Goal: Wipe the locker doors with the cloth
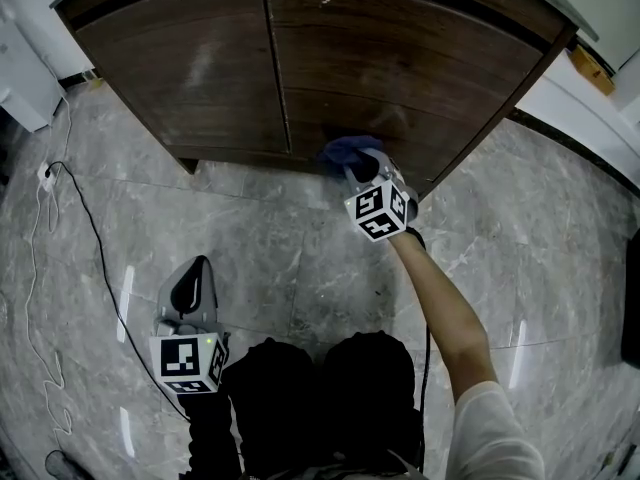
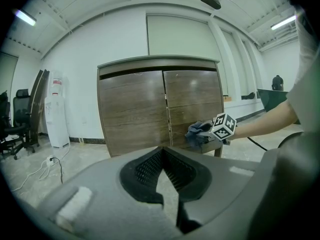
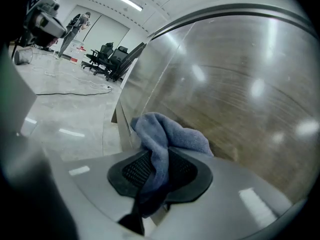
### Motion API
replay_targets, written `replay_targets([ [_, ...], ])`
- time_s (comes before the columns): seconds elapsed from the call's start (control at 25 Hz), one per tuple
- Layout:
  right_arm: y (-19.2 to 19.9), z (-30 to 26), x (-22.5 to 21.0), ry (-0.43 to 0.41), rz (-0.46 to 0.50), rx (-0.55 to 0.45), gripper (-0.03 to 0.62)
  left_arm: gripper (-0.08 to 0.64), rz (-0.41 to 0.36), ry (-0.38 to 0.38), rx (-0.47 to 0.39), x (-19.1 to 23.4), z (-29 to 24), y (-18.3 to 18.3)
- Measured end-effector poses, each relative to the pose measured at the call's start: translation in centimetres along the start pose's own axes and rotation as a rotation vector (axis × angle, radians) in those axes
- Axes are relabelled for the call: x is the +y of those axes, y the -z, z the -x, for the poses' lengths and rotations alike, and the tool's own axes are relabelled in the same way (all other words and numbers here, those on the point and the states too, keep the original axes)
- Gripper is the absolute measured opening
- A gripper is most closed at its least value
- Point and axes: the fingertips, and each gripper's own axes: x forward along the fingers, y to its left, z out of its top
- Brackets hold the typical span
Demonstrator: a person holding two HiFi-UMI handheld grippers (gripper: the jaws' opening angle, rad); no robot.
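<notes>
**Head view.** The locker doors (image 1: 190, 78) fill the picture from 10 to 2 o'clock. They are two flat panels of dark brown wood grain, split by a thin vertical seam. Just right of that seam, low on the right-hand door, the right hand-held gripper (image 1: 362, 168) presses a bunched blue cloth (image 1: 350, 151) against the wood. The arm is stretched out, probably to reach the door's lower edge. The left hand-held gripper (image 1: 198, 273) hangs at 7 o'clock over the floor (image 1: 300, 258), well apart from the locker and likely parked out of the way. The floor is grey, veined, glossy stone tile. A thin black cable (image 1: 90, 228) trails across it at 9 o'clock.

**Left gripper view.** The ribbed black pads are clenched tip to tip with nothing between them. Beyond them the locker stands against a white wall, with the cloth at 3 o'clock from centre on the right door. A white water dispenser (image 2: 56, 111) stands at 9 o'clock.

**Right gripper view.** The jaws are clamped on the cloth, a soft, nubbly towel. One fold runs down between the pads and a loose wad bulges past the tips. That wad appears to be what meets the door. The door sweeps from 12 to 4 o'clock, smooth and glossy enough to mirror the ceiling lights.
</notes>
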Motion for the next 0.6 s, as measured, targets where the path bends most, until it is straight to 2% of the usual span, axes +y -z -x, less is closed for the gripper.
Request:
replay_targets([
  [0.6,-12.2,4.9,-6.5,0.118,0.057,-0.144,0.091,0.001,0.029,0.008,-0.025,0.3,1.2,-0.7],
])
